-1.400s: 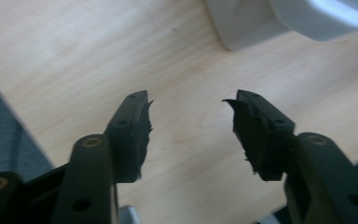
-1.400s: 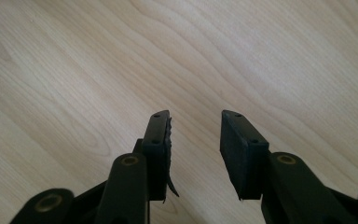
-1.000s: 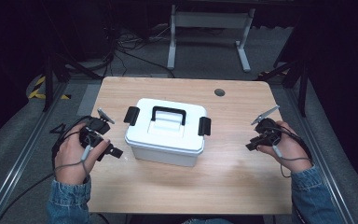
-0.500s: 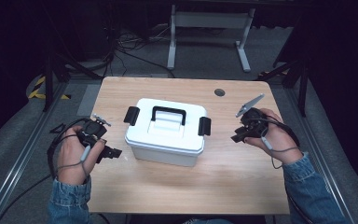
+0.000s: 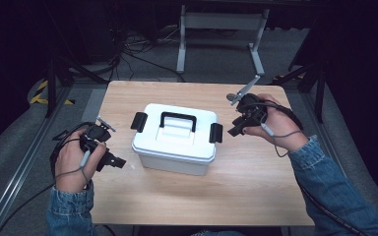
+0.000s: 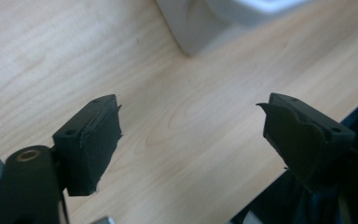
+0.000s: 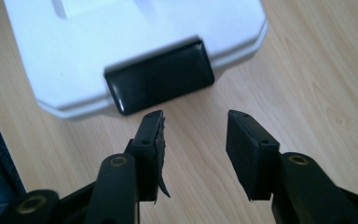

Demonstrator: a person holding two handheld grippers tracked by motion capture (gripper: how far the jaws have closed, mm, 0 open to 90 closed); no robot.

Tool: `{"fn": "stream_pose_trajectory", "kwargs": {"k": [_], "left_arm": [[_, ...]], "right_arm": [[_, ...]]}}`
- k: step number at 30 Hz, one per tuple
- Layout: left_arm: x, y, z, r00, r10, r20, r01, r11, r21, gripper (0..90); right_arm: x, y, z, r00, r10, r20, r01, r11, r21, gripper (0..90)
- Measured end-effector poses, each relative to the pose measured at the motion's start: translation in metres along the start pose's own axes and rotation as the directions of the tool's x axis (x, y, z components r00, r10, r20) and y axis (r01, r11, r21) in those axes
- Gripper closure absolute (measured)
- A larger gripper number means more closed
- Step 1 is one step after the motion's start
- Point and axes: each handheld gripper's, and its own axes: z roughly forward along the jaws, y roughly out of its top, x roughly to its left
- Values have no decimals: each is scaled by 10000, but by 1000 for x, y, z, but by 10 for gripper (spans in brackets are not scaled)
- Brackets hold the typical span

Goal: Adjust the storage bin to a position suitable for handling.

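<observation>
A white box sits mid-frame on the table. Left claw, lower left, has just been opening, empty; right claw, probably aimed at the box's black latch, likewise opening, empty.

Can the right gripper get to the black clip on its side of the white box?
Probably yes. The right gripper has its jaws apart and empty, having just been opening, and points at the black clip on the white box. Just bare table lies between them, so the way looks free.

Even overhead light on the wooden surface, surroundings near black; white storage box slightly overexposed with a soft shadow at its base, its black latch motion-blurred in right gripper view.
</observation>
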Motion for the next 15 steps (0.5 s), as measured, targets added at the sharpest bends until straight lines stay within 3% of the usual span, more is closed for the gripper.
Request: {"fn": "stream_pose_trajectory", "kwargs": {"k": [7,10,13,14,15], "left_arm": [[-1,1,0,9997,-42,-239,40,10000,-67,186],[0,4,3,9978,-213,-635,220,9997,112,181],[1,8,9,9851,-587,-1616,663,9969,420,183],[2,10,12,9821,-644,-1769,753,9956,555,193],[3,10,12,9830,-617,-1729,734,9954,621,200]], "right_arm": [[7,29,-2,9993,-230,-284,223,9995,-240,599],[10,40,2,9978,-618,-243,606,9969,-499,593],[14,52,8,9930,-1115,-398,1078,9905,-857,564],[14,55,10,9920,-1198,-394,1161,9894,-869,553],[15,61,13,9887,-1483,-238,1458,9857,-841,529]]}}
